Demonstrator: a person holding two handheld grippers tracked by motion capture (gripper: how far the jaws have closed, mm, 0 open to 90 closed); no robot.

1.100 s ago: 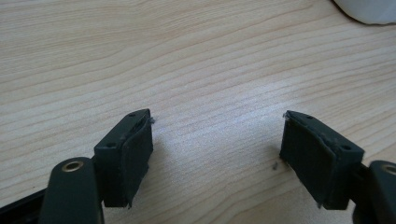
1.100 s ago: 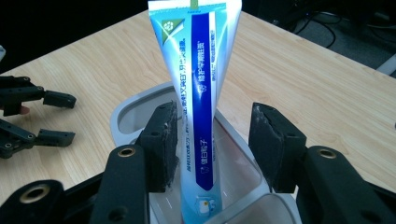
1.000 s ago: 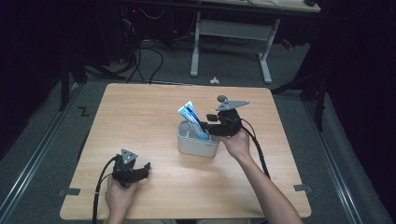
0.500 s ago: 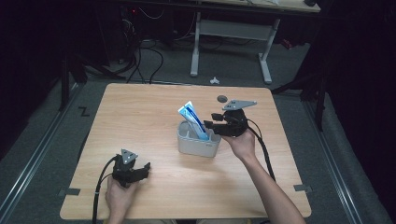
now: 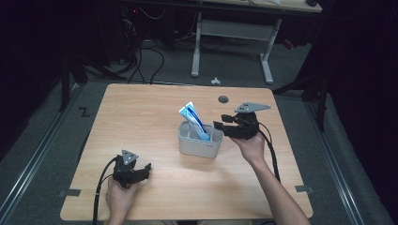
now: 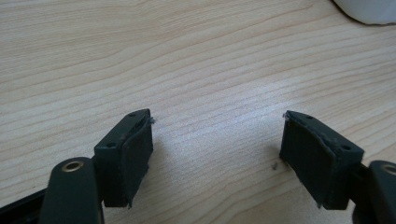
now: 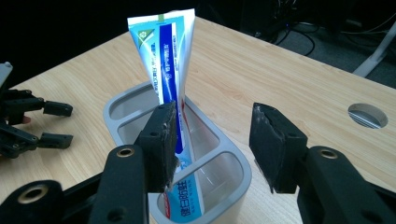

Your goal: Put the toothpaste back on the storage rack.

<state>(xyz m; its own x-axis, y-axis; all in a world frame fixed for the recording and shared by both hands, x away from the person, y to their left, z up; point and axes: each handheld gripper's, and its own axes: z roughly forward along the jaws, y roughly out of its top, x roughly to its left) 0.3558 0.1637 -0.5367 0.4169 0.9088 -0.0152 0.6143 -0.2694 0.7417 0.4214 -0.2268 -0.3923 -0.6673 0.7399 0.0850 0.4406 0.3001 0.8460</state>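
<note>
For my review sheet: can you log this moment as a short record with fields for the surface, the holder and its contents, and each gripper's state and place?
surface: wooden table, round hole near the far edge
holder: grey divided holder around the table's middle
contents: toothpaste tube leaning in the holder, flat crimped end up
left gripper: open, nothing between the jaws, low over bare wood at the near left
right gripper: open, beside the holder's right side, jaws clear of the tube
</note>
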